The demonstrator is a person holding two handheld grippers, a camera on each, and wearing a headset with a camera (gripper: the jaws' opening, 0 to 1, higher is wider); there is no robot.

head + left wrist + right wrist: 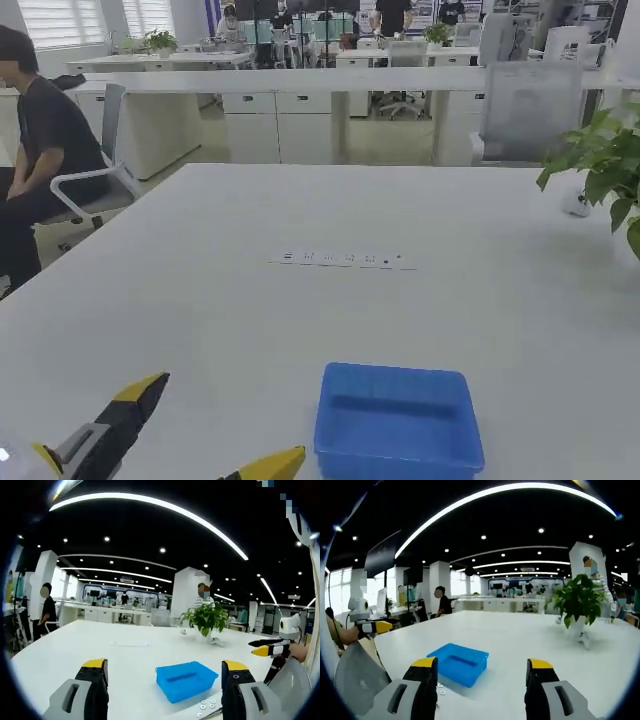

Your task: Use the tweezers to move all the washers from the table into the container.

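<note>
Smooth matt white worktop (300,310), blue plastic container (396,452) with a soft sheen, small washers (204,706) of bright metal, left gripper (165,663) and right gripper (482,661) with matt grey plastic bodies, jaws of black plastic capped in yellow, waxy green leaves on the potted plant (600,165)

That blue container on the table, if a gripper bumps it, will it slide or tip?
The blue container looks like thin plastic and empty, so probably light and apt to slide on the smooth white table. It is low and wide, so tipping seems unlikely.
</note>
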